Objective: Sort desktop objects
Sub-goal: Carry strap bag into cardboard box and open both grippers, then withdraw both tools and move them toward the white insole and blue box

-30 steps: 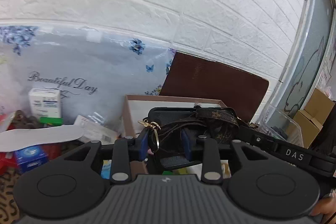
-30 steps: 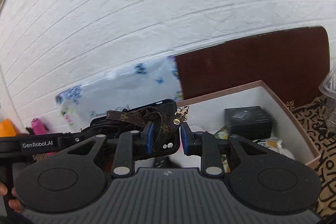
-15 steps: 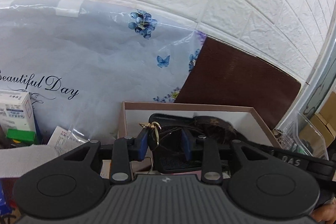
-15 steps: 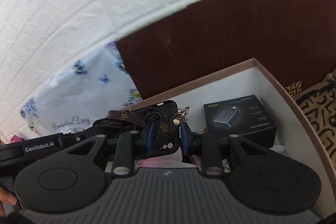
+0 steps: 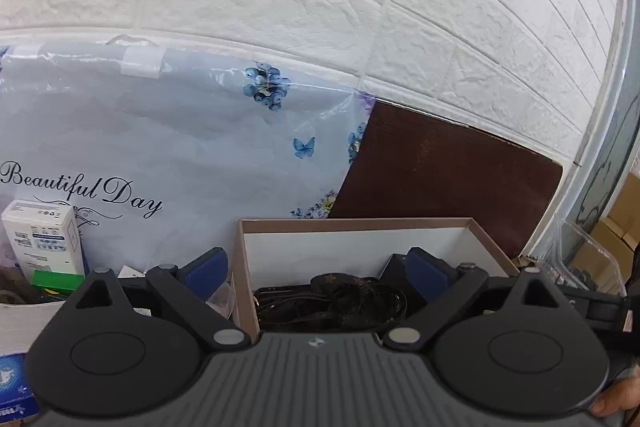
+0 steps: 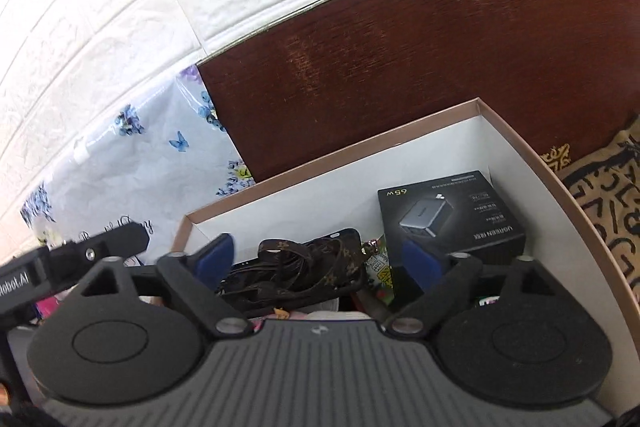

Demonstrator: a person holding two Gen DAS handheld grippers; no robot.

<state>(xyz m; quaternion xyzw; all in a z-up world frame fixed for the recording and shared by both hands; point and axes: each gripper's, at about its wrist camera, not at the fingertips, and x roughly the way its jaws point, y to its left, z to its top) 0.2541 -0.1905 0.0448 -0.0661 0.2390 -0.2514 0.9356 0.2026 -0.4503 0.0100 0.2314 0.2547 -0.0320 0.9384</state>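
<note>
A black phone case with a brown patterned strap [image 6: 304, 267] lies inside the open cardboard box [image 6: 520, 155], next to a black charger carton [image 6: 448, 215]. It also shows in the left wrist view [image 5: 332, 303], low in the box [image 5: 360, 223]. My right gripper [image 6: 320, 259] is open, its blue pads either side of the case without touching it. My left gripper [image 5: 320, 269] is open too, spread wide above the box's near edge.
A dark brown board [image 6: 440, 59] and a floral "Beautiful Day" bag [image 5: 160, 155] lean on the white brick wall behind the box. A white medicine carton [image 5: 40, 239] stands at the left. A patterned cloth [image 6: 608, 195] lies right of the box.
Both grippers held the strapped phone case and carried it over the box. Both have opened, and the case now lies in the box.
</note>
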